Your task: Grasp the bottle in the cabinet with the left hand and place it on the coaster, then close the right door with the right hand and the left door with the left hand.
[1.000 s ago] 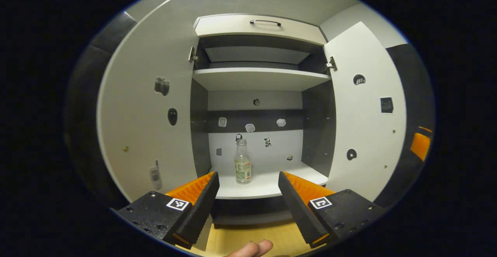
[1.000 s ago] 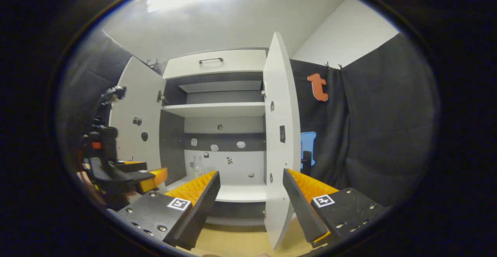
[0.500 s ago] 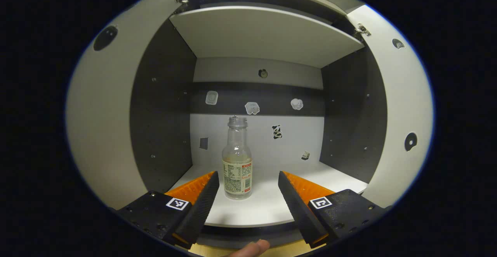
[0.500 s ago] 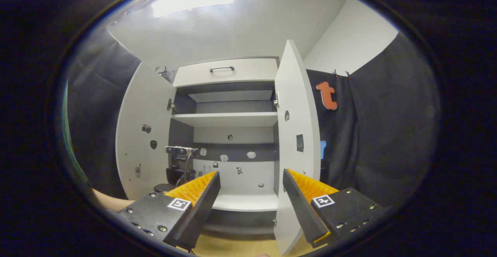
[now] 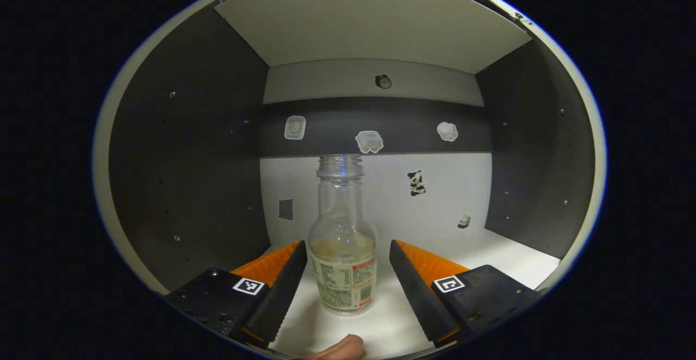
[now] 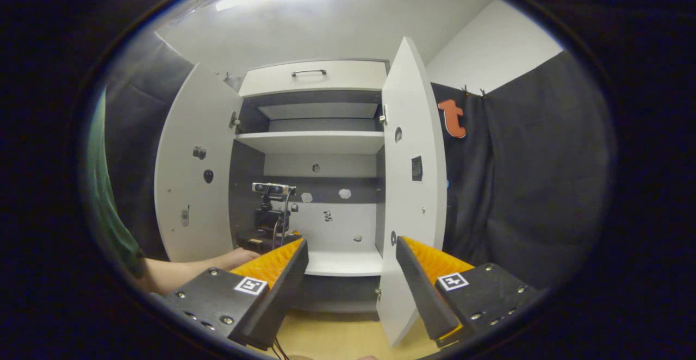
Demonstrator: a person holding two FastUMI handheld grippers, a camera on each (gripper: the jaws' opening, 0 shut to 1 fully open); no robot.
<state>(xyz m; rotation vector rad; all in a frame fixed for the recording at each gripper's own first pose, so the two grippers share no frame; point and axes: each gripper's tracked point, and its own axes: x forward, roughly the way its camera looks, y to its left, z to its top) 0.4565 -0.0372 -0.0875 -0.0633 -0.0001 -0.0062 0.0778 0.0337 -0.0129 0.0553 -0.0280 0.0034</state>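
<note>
A clear glass bottle (image 5: 342,240) with a paper label and no cap stands upright on the white lower shelf (image 5: 489,251) inside the cabinet. My left gripper (image 5: 348,273) is open around it, one finger on each side, with small gaps to the glass. In the right gripper view, the left gripper's body (image 6: 269,216) reaches into the cabinet, held by a forearm (image 6: 185,267). My right gripper (image 6: 350,278) is open and holds nothing in front of the cabinet. Both doors stand open: the left door (image 6: 193,175) and the right door (image 6: 413,186).
An upper shelf (image 6: 315,141) and a top drawer with a handle (image 6: 308,72) sit above. Dark side walls (image 5: 190,148) close in the compartment on both sides. Small stickers dot the back panel. A wooden surface (image 6: 337,338) lies below the cabinet. Black cloth hangs at right.
My left gripper has moved forward into the lower compartment until its open fingers flank the bottle. The right gripper has shifted only slightly and stays outside.
</note>
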